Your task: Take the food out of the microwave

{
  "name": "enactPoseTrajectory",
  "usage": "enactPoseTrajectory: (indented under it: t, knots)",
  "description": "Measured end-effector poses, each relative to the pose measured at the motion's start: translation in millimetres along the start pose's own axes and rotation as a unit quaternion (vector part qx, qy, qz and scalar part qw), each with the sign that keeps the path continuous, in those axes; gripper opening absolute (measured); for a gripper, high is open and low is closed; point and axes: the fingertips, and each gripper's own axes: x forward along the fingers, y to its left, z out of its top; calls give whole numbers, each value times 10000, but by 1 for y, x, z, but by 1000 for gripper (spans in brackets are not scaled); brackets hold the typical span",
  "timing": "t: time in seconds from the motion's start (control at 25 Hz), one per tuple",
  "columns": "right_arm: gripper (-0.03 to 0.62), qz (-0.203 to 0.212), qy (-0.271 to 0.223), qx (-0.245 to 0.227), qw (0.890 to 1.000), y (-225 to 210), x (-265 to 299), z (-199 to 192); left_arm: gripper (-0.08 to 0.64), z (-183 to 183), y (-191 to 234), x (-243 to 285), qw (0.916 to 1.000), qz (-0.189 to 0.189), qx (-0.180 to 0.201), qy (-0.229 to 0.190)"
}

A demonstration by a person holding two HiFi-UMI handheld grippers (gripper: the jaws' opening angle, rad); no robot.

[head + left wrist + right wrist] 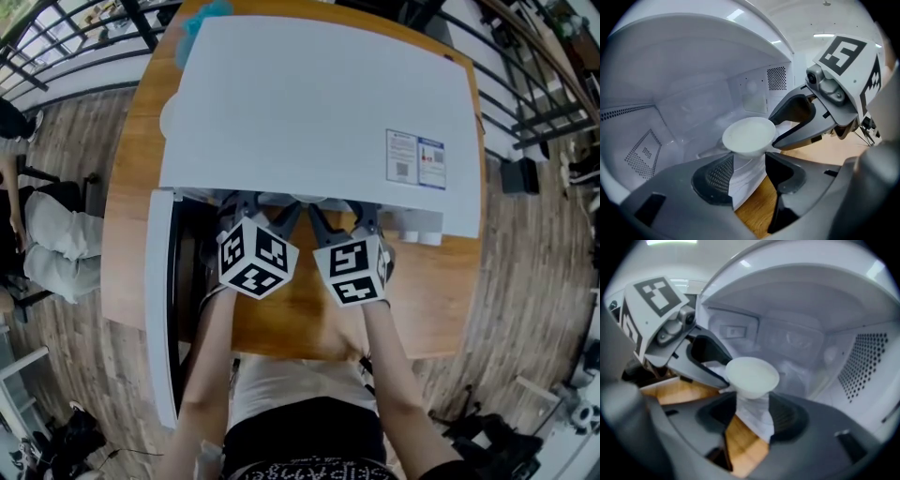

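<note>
A small white bowl (pixel 749 135) stands inside the white microwave (pixel 319 103), close to its front opening. The microwave door (pixel 161 300) hangs open on the left. Both grippers reach into the opening side by side, their tips hidden under the microwave's top in the head view. My left gripper (pixel 750 164) has its jaws wide apart, with the lower part of the bowl in the gap. My right gripper (pixel 754 413) stands the same way round the bowl (pixel 752 375) from the other side. I see no pad pressing on the bowl.
The microwave sits on a round wooden table (pixel 131 187). Its perforated side walls (pixel 865 362) close in on both sides of the bowl. A person sits at the far left (pixel 52 244). Black railings (pixel 534 84) run behind the table.
</note>
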Motion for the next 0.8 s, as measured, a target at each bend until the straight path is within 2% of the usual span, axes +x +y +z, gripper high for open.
enactPoseTrajectory:
  t: [0.24,0.6,0.8]
  knots:
    - [230,-9,-70,-25,10000,-1,-7,4,238,5,-2,-6,9998,21,-141,-116]
    - [230,51,-254,-137,9996,6,-30,16,238,18,-7,-33,9991,383,127,-115]
    - [230,127,-301,-272,9991,15,-49,16,238,19,-19,-51,9984,513,80,-211]
